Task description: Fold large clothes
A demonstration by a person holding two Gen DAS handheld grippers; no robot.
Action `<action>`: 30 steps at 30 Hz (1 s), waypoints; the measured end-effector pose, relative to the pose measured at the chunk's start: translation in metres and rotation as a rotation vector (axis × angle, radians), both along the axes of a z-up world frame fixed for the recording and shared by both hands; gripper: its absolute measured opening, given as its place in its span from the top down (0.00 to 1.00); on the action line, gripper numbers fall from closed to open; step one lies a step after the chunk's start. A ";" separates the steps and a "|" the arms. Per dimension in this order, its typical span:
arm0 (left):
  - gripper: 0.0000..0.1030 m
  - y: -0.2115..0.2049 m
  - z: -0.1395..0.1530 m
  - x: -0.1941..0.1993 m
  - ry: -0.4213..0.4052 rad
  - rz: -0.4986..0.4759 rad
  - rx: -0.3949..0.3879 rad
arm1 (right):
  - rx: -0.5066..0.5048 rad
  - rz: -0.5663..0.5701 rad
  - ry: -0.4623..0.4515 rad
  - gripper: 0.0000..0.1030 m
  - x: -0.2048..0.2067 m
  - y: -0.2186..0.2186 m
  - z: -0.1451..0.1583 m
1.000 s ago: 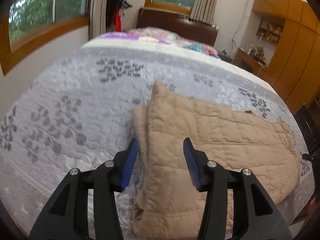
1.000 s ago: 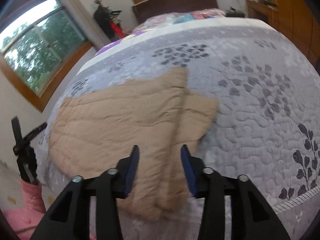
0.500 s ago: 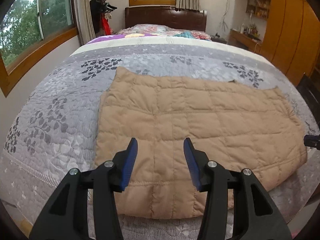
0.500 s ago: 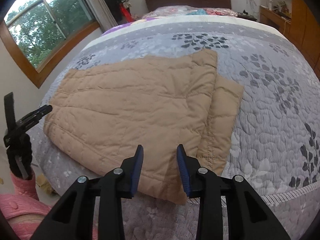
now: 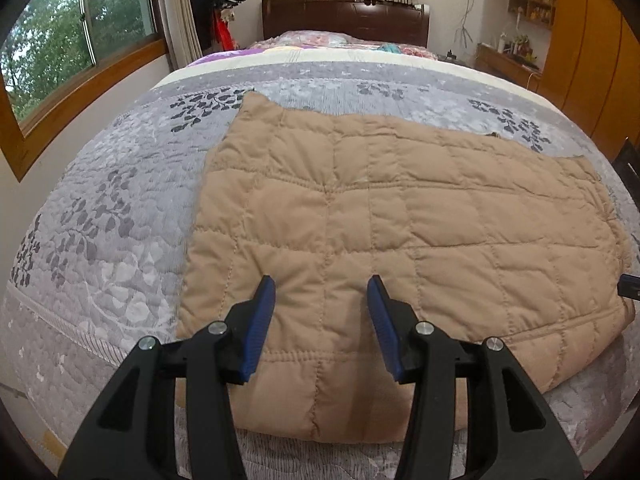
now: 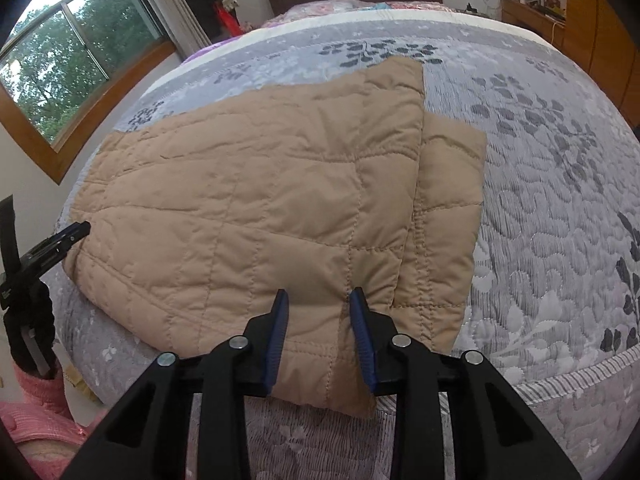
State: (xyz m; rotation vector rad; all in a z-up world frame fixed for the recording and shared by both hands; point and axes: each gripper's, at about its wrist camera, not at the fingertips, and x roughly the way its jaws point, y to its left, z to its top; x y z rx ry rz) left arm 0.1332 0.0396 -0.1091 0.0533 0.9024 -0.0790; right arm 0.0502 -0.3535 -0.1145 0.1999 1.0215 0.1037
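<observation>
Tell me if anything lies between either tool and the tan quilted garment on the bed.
Nothing visible does. The left tool and right tool both hang open just above the near edge of the tan quilted garment, with only air between. The right tool's jaws have just been closing, nothing yet between them.

You have a bed (image 5: 120, 208) filling most of both views, spread with a grey quilted cover printed with dark leaf sprigs. A tan quilted garment (image 5: 400, 232) lies flat on it, centre frame, near the lower edge. At the top of the frame, colourful bedding (image 5: 320, 40) sits against the dark headboard (image 5: 344, 16).
</observation>
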 end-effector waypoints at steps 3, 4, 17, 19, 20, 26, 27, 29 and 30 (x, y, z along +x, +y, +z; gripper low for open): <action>0.53 0.001 -0.004 0.002 0.007 -0.005 0.002 | 0.011 -0.006 0.003 0.70 0.001 -0.001 -0.004; 0.53 0.001 -0.006 0.003 0.009 -0.006 0.001 | 0.013 -0.008 0.005 0.70 0.001 -0.001 -0.005; 0.53 0.003 -0.017 0.005 0.016 -0.010 -0.035 | -0.013 -0.016 -0.001 0.70 0.003 0.007 -0.014; 0.53 0.003 -0.017 0.005 0.012 -0.005 -0.033 | -0.011 -0.017 -0.004 0.70 0.002 0.006 -0.014; 0.53 0.003 -0.016 0.004 0.011 -0.003 -0.032 | -0.008 -0.017 -0.006 0.70 0.002 0.006 -0.014; 0.53 0.002 -0.015 0.002 0.005 0.000 -0.020 | 0.007 -0.015 -0.016 0.70 0.001 0.004 -0.016; 0.53 0.002 -0.016 0.002 0.002 0.000 -0.021 | 0.010 -0.015 -0.018 0.70 0.000 0.003 -0.016; 0.53 0.003 -0.015 0.002 0.002 0.002 -0.029 | 0.013 -0.018 -0.022 0.70 -0.001 0.002 -0.016; 0.53 0.003 -0.013 0.000 -0.002 0.006 -0.032 | 0.007 -0.018 -0.025 0.70 -0.001 0.003 -0.015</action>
